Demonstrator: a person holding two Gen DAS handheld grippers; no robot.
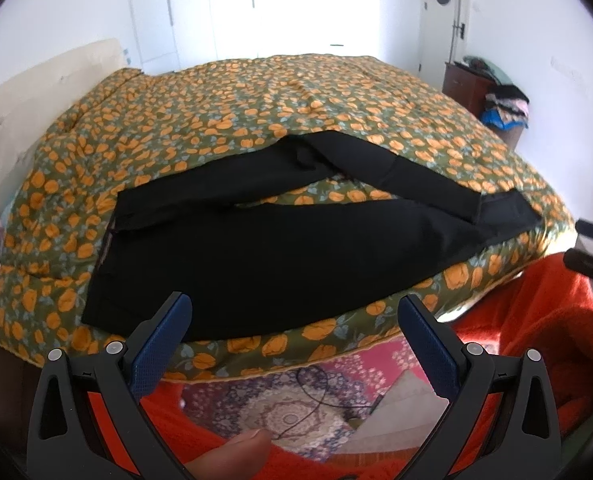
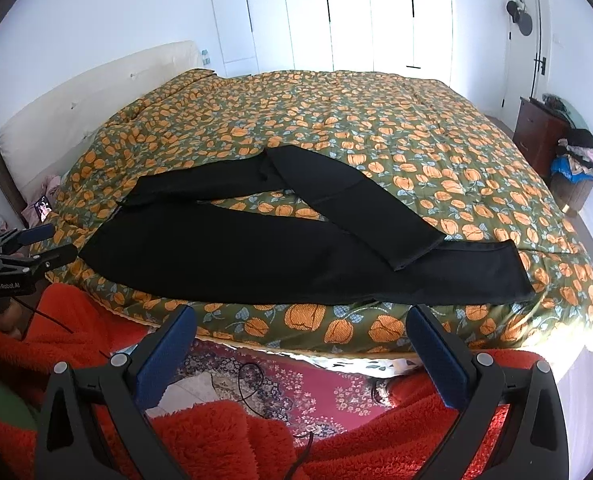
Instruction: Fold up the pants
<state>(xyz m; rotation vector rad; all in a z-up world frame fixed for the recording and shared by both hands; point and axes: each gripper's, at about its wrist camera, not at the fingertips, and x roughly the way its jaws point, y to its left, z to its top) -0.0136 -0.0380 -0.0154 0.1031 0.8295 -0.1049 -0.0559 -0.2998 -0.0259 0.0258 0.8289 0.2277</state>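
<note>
Pants: the black pants [image 2: 232, 256] lie spread along the near edge of the bed [image 2: 376, 332], waistband toward the headboard end, hems toward the foot-end near corner.
Legs: the near leg lies flat and long beside the edge; the far leg [image 2: 348, 208] bends back at an angle and crosses over the near one close to the hems, leaving a wedge of floral quilt [image 2: 336, 120] bare between them.
Why so placed: by my reading, the garment sits at the near edge so both tools can reach it without leaning over the bed.
Left gripper [image 1: 294, 320]: jaws spread wide, holding nothing, hovering off the bed edge near the waist end of the pants.
Right gripper [image 2: 302, 330]: jaws likewise released and empty, off the near edge, pointed at the lower leg section.
Stage: no fold looks made yet; the legs are not stacked.
Next need: probably take the far leg by its hem and lay it squarely over the near leg.
Risk: the dark cloth hides its seams and edges, so a pinch may catch both layers where the legs cross.
</note>
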